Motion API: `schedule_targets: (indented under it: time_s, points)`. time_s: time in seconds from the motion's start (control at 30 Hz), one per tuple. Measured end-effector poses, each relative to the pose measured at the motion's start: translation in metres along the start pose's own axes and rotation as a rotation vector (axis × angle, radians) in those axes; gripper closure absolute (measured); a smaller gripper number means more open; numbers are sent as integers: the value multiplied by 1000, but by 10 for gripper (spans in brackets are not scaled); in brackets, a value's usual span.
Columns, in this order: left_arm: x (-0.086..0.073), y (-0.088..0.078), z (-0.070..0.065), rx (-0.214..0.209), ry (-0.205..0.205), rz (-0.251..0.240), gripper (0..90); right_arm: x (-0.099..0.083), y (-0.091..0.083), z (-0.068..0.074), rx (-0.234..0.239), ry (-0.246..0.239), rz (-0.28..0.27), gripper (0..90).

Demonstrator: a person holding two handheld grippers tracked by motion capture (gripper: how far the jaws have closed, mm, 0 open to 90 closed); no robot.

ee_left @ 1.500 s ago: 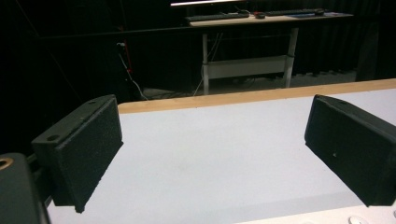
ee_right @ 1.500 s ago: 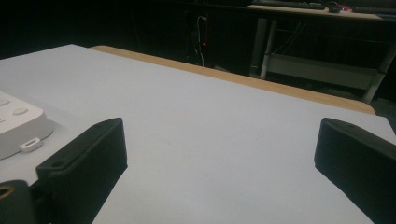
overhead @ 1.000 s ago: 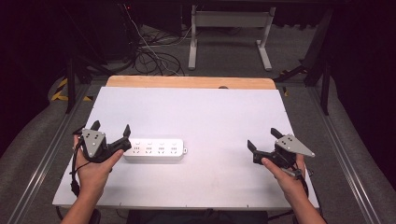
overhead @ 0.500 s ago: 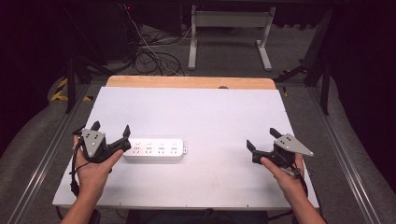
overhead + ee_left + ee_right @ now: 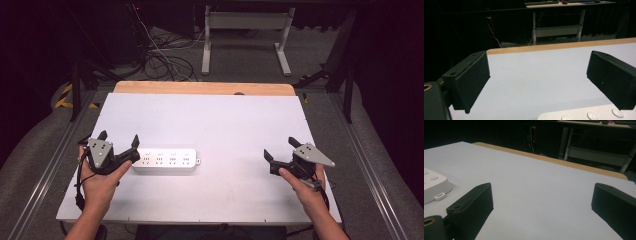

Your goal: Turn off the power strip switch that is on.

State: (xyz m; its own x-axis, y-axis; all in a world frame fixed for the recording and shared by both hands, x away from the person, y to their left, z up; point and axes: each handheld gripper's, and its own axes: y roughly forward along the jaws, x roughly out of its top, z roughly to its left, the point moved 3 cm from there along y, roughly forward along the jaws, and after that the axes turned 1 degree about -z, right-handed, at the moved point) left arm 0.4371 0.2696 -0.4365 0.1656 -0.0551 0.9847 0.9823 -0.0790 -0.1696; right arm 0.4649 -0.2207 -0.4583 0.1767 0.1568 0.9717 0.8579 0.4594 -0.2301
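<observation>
White board [image 5: 220, 125] covers the table; a bare wood strip [image 5: 200, 88] runs along its far edge. Power strip [image 5: 165, 160] lies flat near the near-left part of the surface, long side parallel to the near edge, sockets up.

Left gripper [image 5: 119, 143] sits at the strip's left end, jaws spread wide and holding nothing. Its right jaw tip is just at the strip's far-left corner; contact cannot be judged. In the left gripper view the strip's end [image 5: 584, 115] shows low between the jaws.

Right gripper [image 5: 279, 150] rests near the right edge, jaws wide apart, empty, well apart from the strip. In the right gripper view the strip's right end [image 5: 434, 186] lies at far left.

Open surface spans the whole far half and the stretch between strip and right gripper.
</observation>
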Motion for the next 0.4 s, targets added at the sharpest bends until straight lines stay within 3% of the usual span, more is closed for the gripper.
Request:
schedule_targets:
  time_s: [0.4]
  points:
    - [-1, -1, 2, 8, 5, 6, 54, 0, 3, 0, 2, -1, 5, 43]
